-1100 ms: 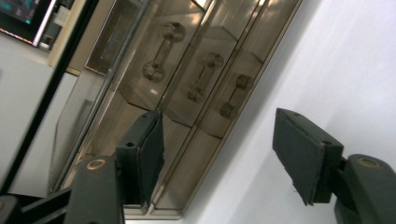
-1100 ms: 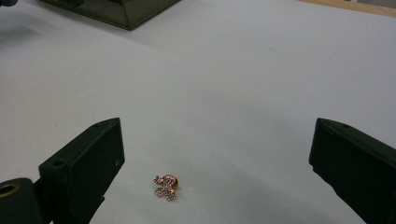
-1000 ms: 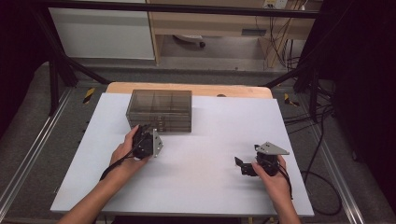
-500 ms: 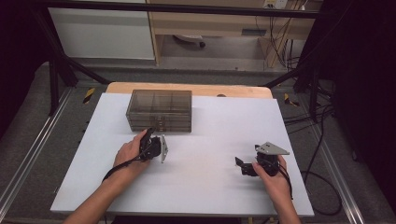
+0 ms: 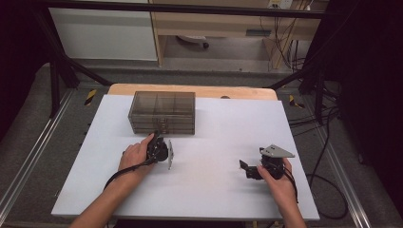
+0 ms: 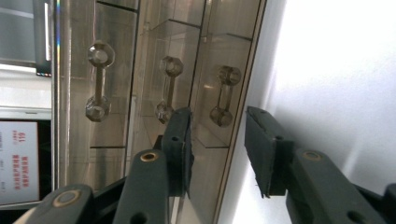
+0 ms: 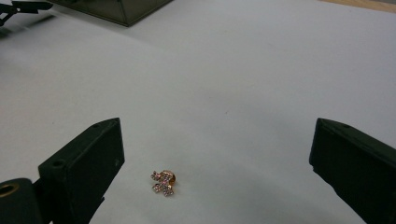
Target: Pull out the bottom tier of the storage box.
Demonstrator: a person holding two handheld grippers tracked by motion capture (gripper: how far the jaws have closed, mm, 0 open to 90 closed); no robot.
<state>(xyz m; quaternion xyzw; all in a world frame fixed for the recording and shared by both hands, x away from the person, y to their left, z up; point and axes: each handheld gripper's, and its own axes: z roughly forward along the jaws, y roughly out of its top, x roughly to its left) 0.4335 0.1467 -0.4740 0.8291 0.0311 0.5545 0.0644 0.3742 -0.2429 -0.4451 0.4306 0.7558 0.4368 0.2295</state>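
A smoky clear drawer box (image 5: 161,112) stands at the back of the white table (image 5: 209,128). My left gripper (image 5: 158,142) is turned on its side, low in front of the box's drawers. In the left gripper view the left gripper (image 6: 218,114) has just been closing, and a gap remains. The lowest drawer's handle (image 6: 225,95) lies just beyond the tips, in line with the gap, and the pads do not press on it. My right gripper (image 5: 246,169) rests at the right, wide open (image 7: 217,126), with a small gold jewelled pin (image 7: 163,182) on the table between its jaws.
Two more drawer handles (image 6: 169,88) sit above the lowest one on the box front. A wooden strip (image 5: 190,90) edges the table's far side. Metal rails and cables (image 5: 328,142) run along the floor to the right.
My left gripper has shifted a little right and sunk toward the table in front of the drawers, rolling onto its side. The right gripper has stayed where it was.
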